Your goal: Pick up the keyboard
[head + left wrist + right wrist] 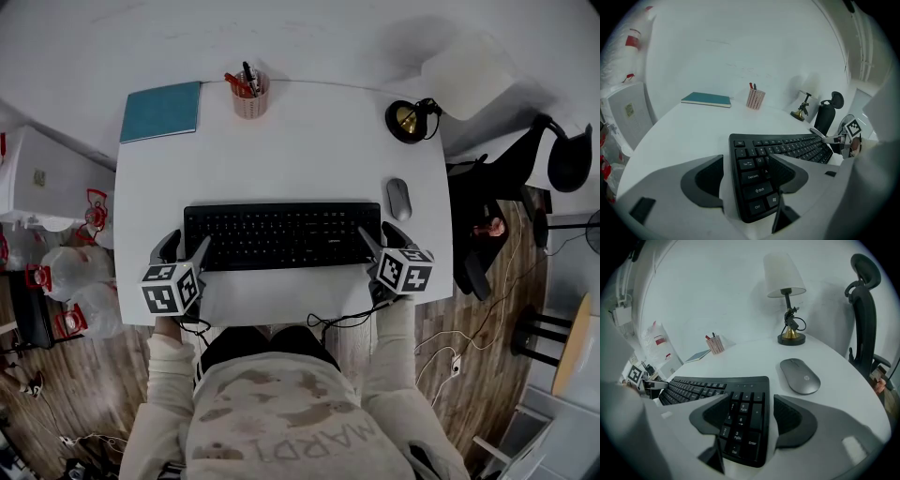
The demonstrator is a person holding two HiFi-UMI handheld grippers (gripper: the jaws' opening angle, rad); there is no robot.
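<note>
While the left gripper [187, 242] and right gripper [377, 231] gape astride the keyboard [281, 234], a cup [251, 100] holds pens [242, 81].

The right tool [752, 401] has its jaws wide apart with the number-pad end of the black keyboard [708, 385] between them. A strip of white tabletop [754, 357] shows between the keyboard's edge and the right-hand jaw. A grey mouse [800, 376] lies just beside that end. Farther back stand a lamp [784, 275] (white shade, brass-coloured base) and a pen cup [715, 345].
</note>
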